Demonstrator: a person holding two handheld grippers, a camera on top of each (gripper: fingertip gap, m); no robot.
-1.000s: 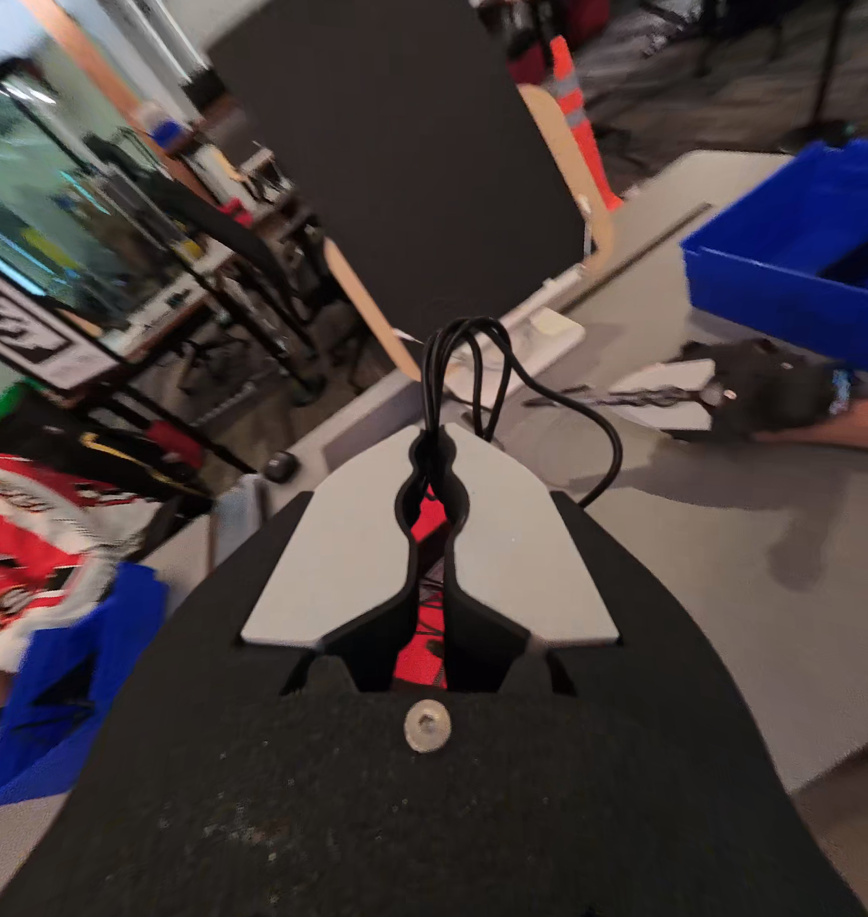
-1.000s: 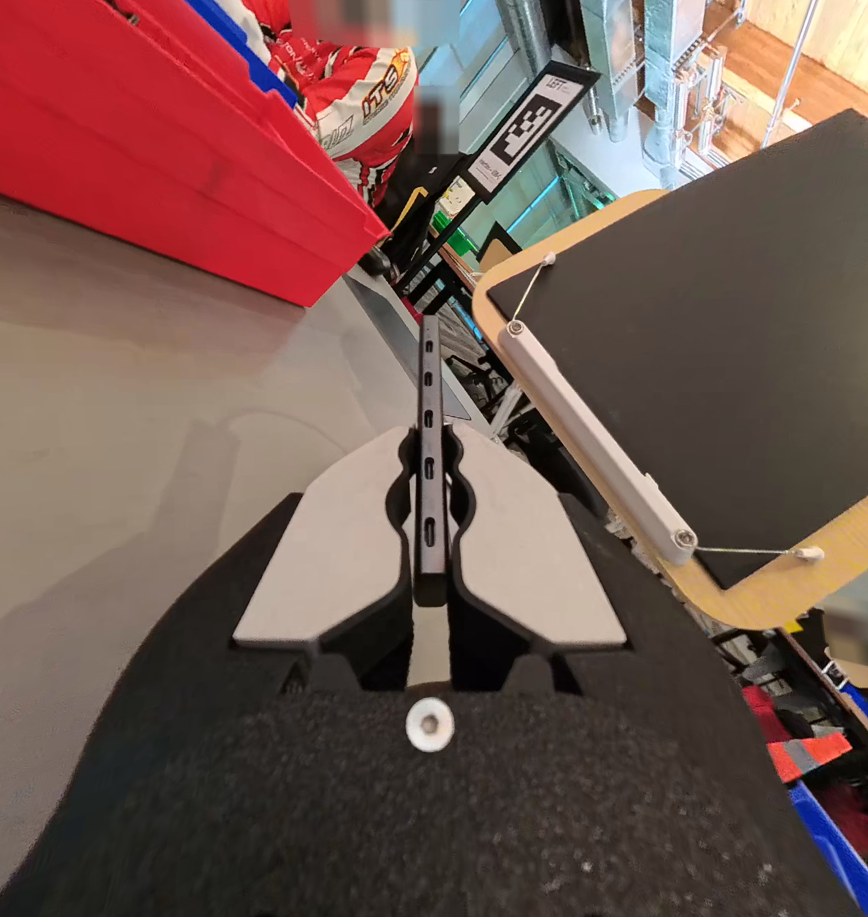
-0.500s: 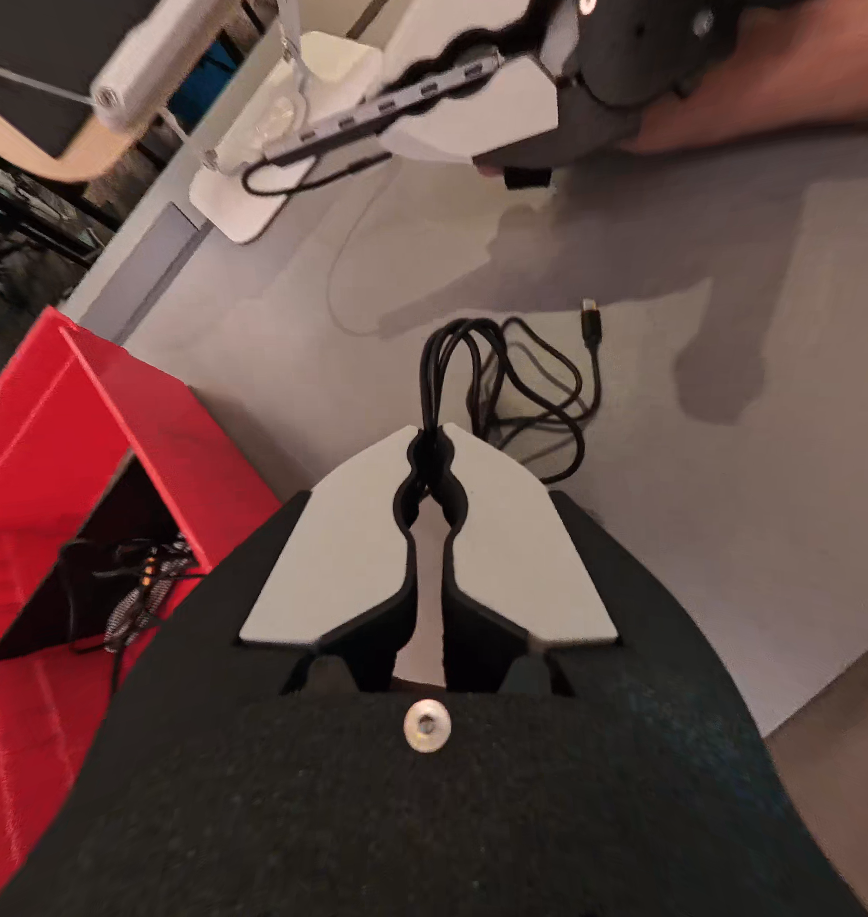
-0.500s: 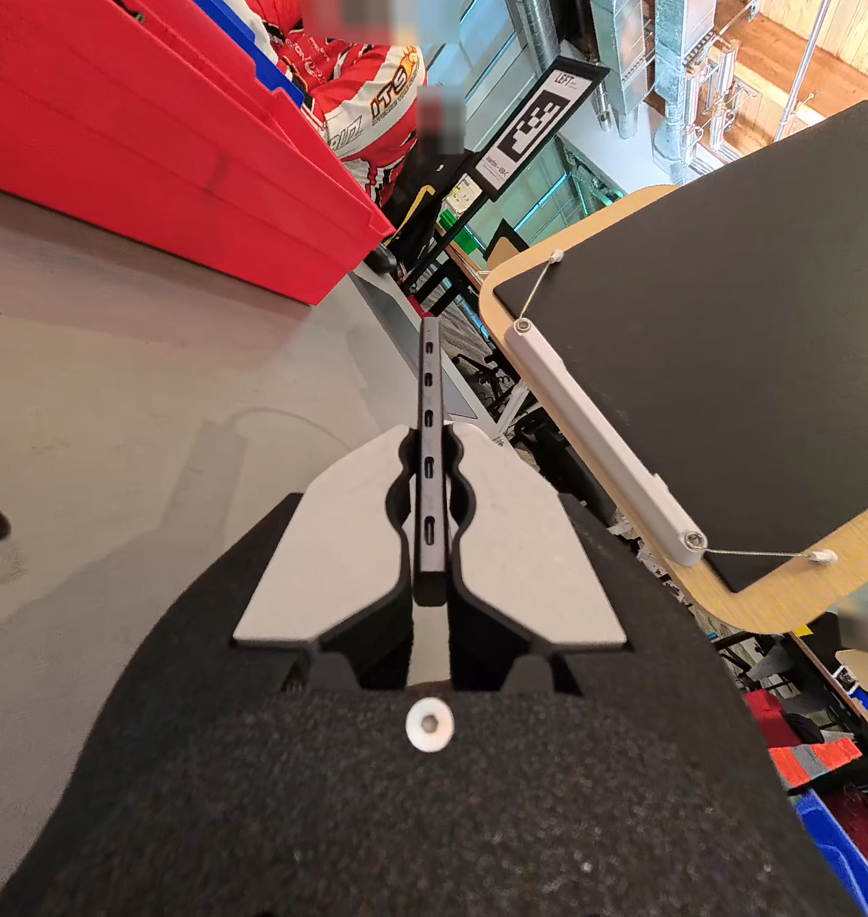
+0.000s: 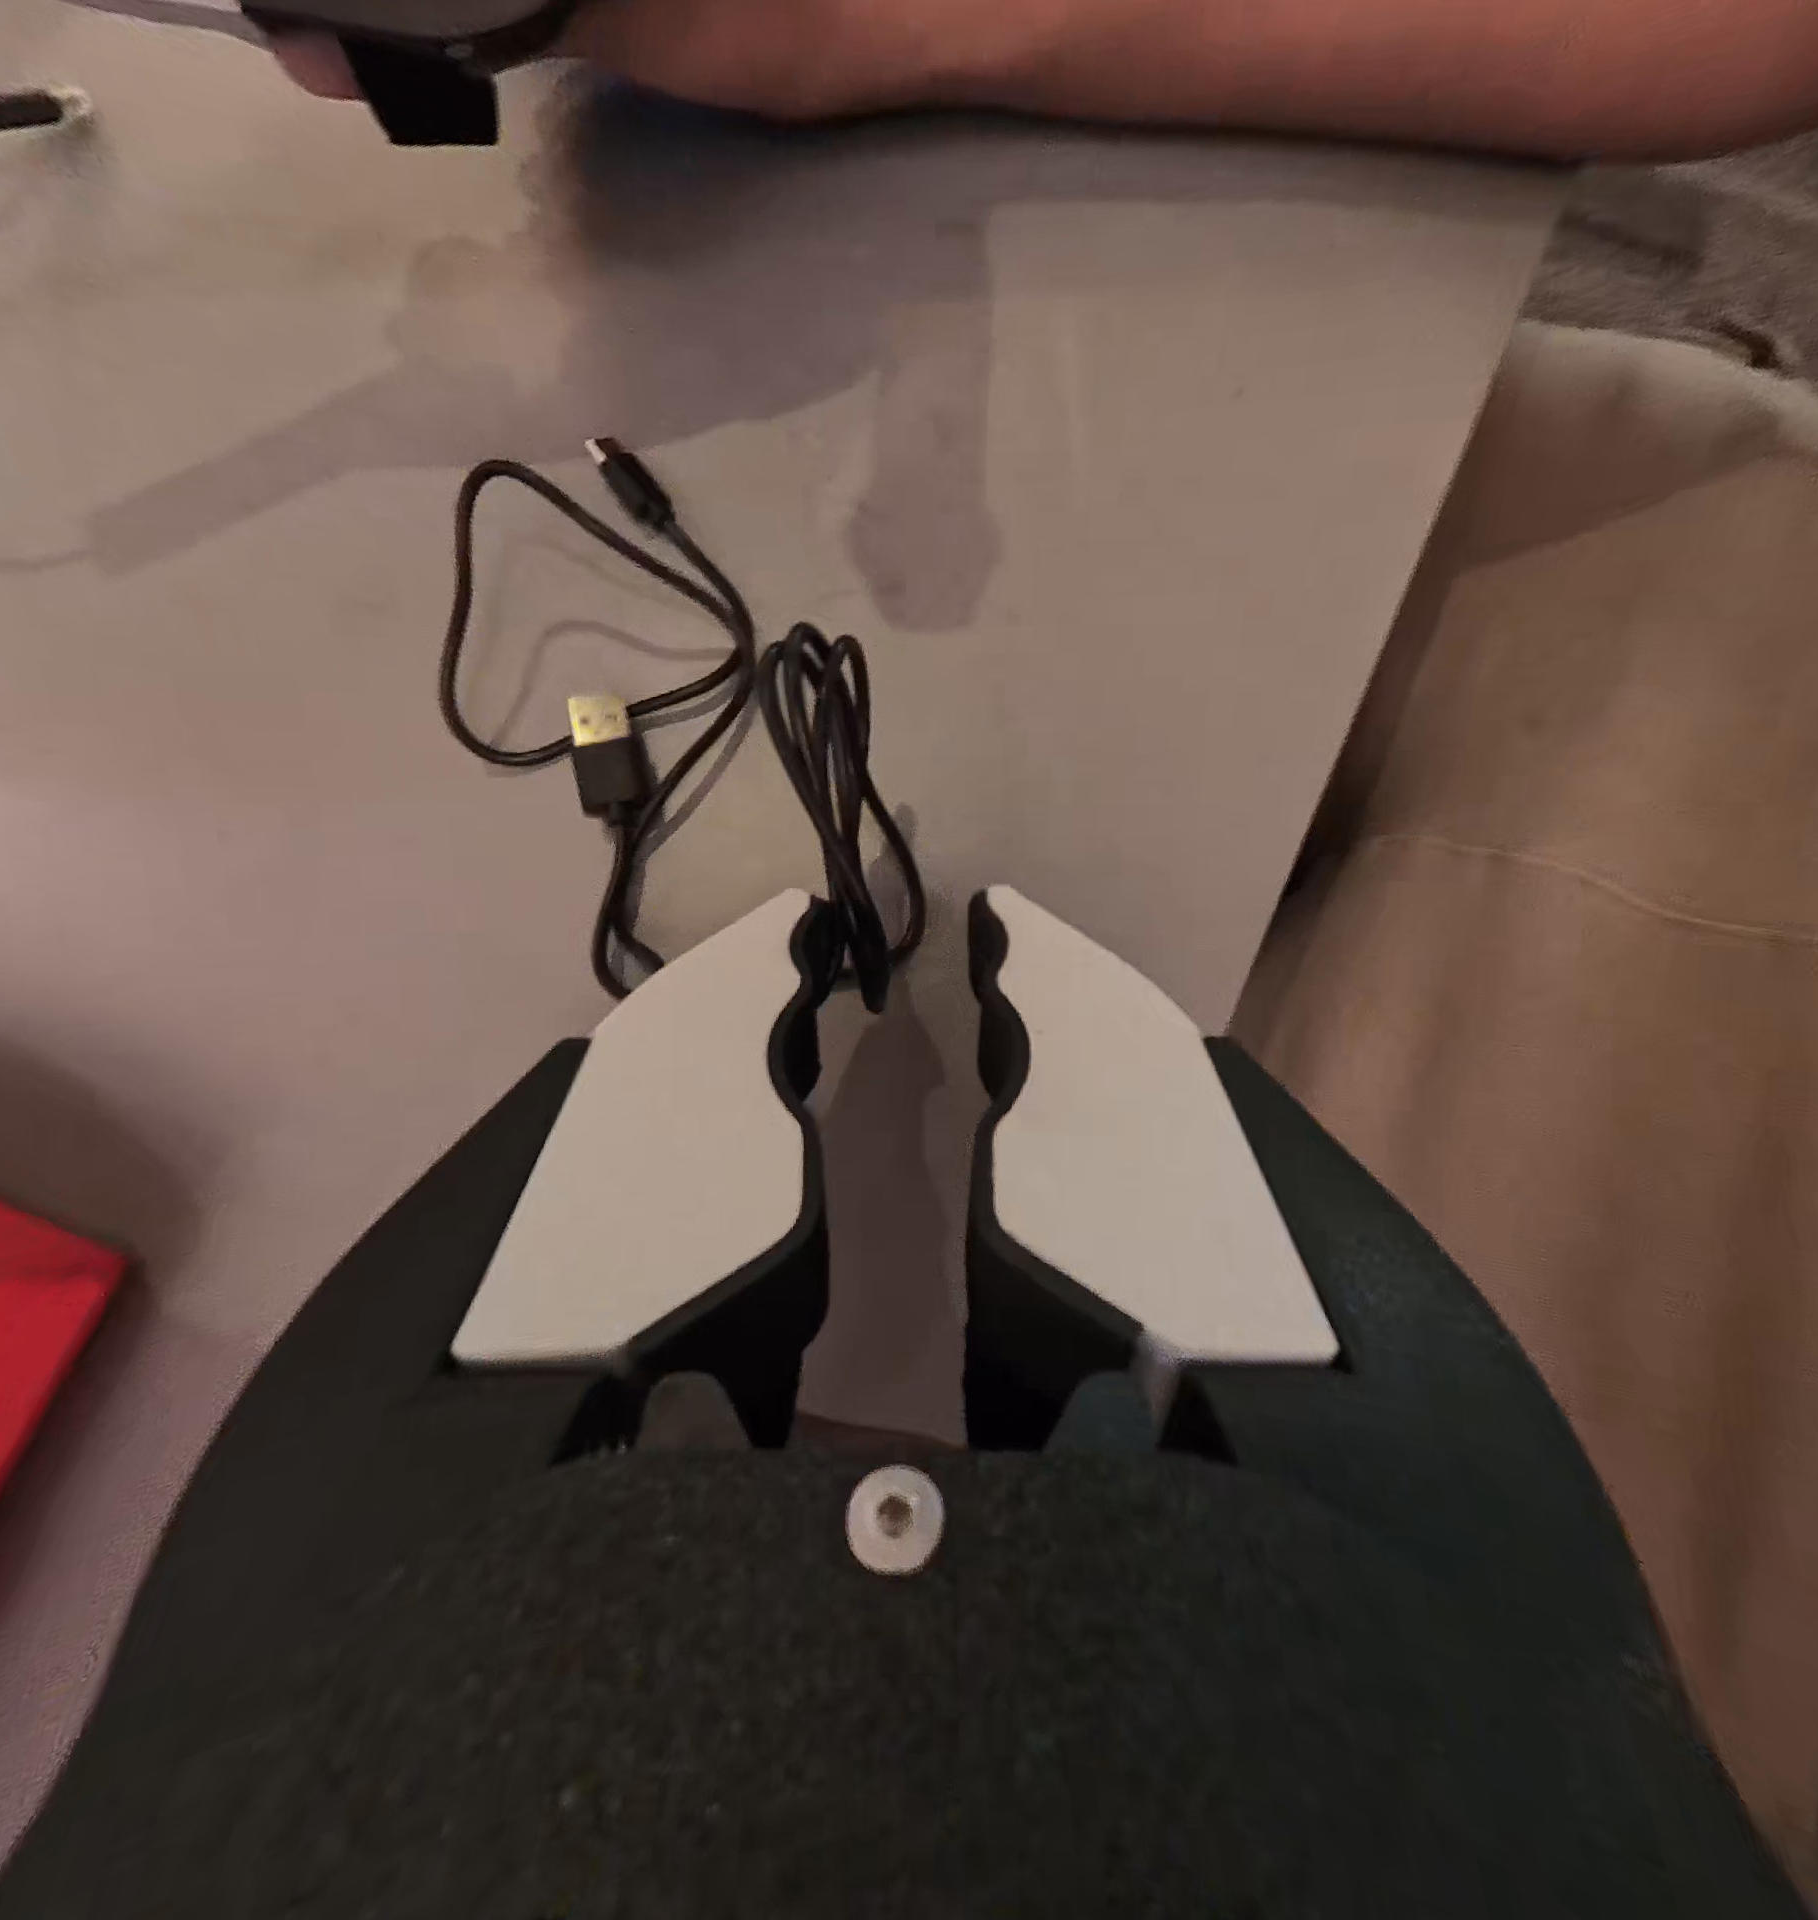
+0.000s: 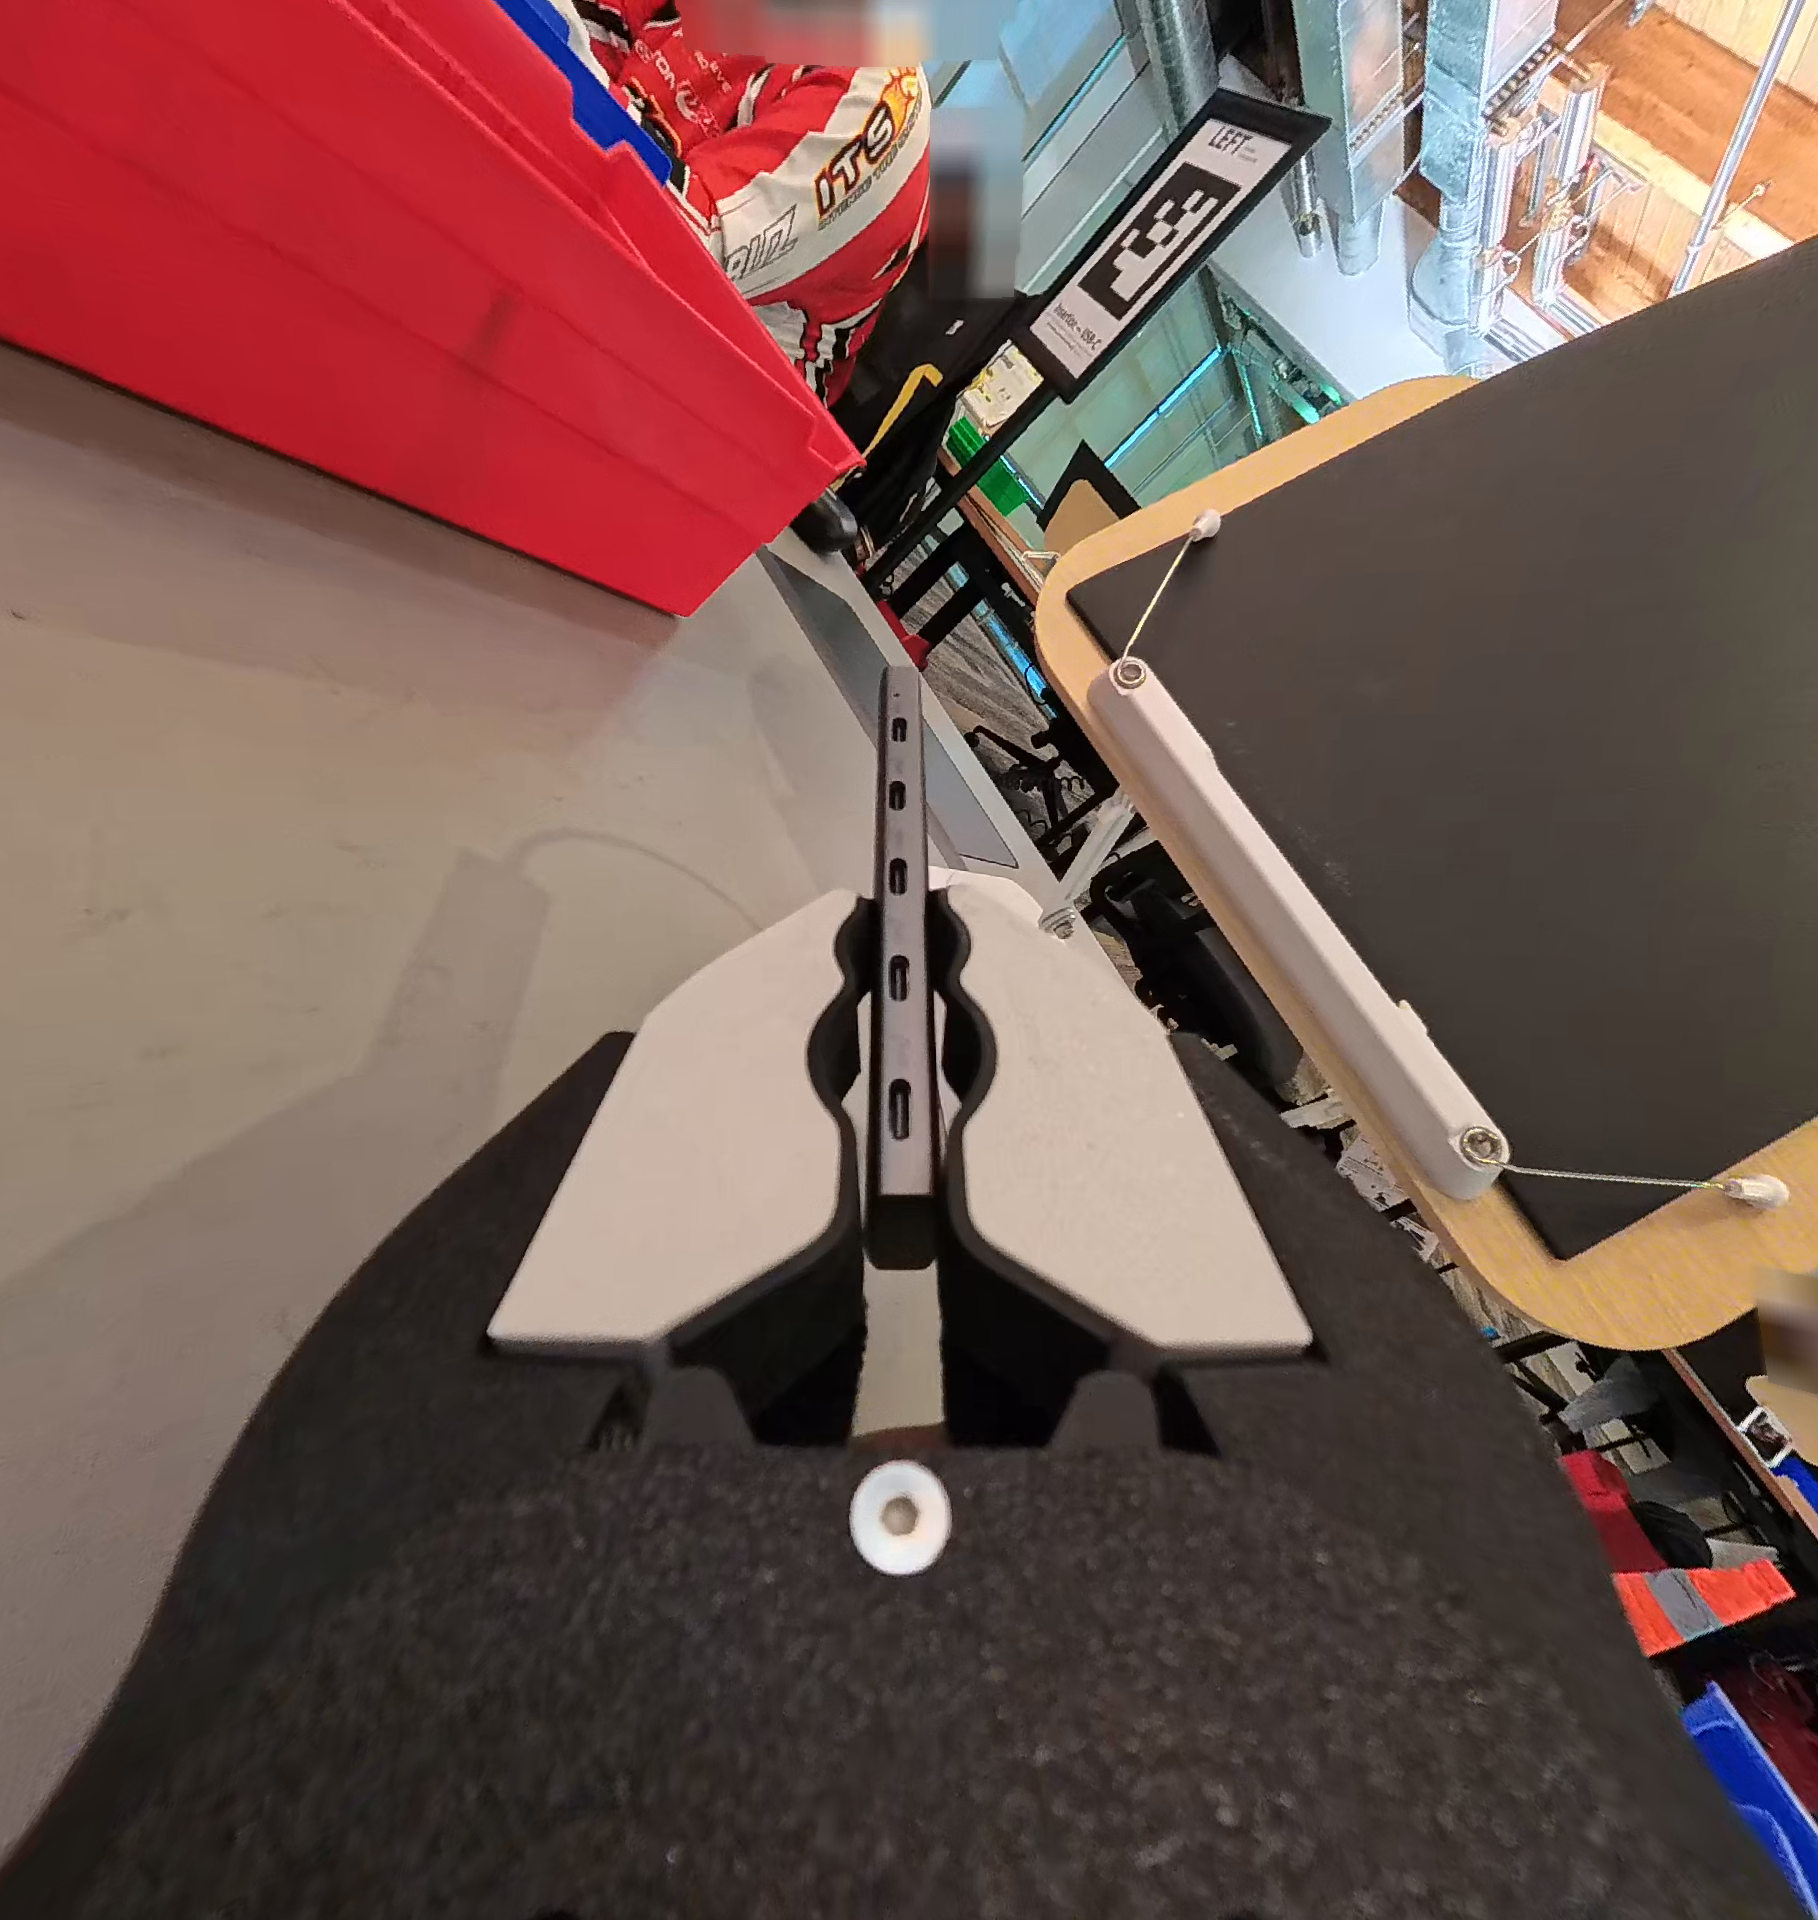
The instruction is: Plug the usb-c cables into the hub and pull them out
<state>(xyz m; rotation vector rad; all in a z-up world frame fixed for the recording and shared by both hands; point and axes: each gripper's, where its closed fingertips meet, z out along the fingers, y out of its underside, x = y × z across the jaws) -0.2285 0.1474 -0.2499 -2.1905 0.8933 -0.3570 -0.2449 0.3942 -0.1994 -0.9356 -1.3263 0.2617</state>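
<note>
The left gripper [image 5: 894,914] gapes over the loose black cable [image 5: 614,634] (plugs free); the right gripper [image 6: 903,914] clamps the hub [image 6: 901,935].

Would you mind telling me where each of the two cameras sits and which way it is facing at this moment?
Left wrist view: on the left gripper, looking down at the grey table and black cable; its open fingers and a forearm show.
Right wrist view: on the right gripper, looking level across the table toward a red bin; fingers clamp the hub.
Shared: the table.
</note>
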